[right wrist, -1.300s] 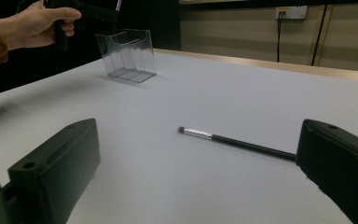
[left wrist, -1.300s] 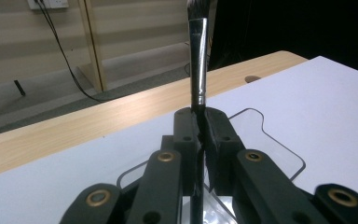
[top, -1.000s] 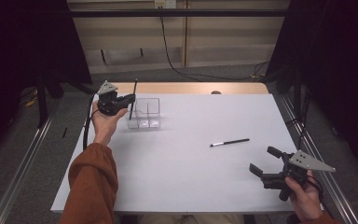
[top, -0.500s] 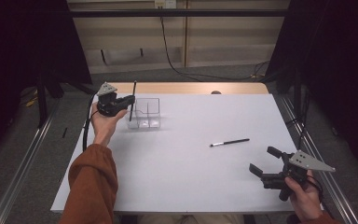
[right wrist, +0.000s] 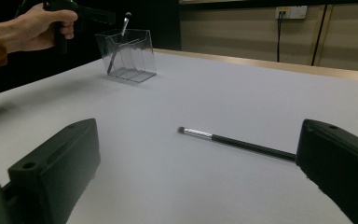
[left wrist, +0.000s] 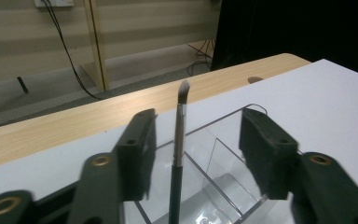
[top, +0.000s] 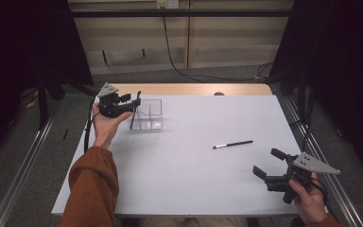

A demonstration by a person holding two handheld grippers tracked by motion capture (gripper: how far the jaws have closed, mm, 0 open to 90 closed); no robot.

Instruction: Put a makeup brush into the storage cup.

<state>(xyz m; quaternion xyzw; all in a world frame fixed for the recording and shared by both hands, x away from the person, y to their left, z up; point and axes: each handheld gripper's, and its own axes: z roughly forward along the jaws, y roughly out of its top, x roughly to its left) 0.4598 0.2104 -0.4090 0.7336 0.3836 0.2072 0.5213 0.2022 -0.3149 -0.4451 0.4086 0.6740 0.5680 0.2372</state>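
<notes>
A clear compartment box [top: 150,116] stands at the table's far left. A black makeup brush [top: 134,111] leans in its left compartment, bristles up. My left gripper [top: 131,100] is open just left of the box. In the left gripper view the brush [left wrist: 179,140] rises between the spread jaws of that gripper [left wrist: 199,133] without touching either, above the box [left wrist: 223,163]. A second brush [top: 233,144] lies flat on the white table right of centre. My right gripper [top: 266,162] is open near the front right. The right gripper view has this brush [right wrist: 235,139] just beyond the gripper [right wrist: 198,156].
The white sheet [top: 194,179] covers the table, and a wooden strip [top: 194,89] runs along its far edge. Metal rails [top: 23,165] flank both sides. In the right gripper view the far box [right wrist: 130,58] and the left hand [right wrist: 42,23] sit at the upper left.
The brush at the box has sunk lower into the compartment and now leans free of the left jaws. The right gripper and the lying brush have not moved.
</notes>
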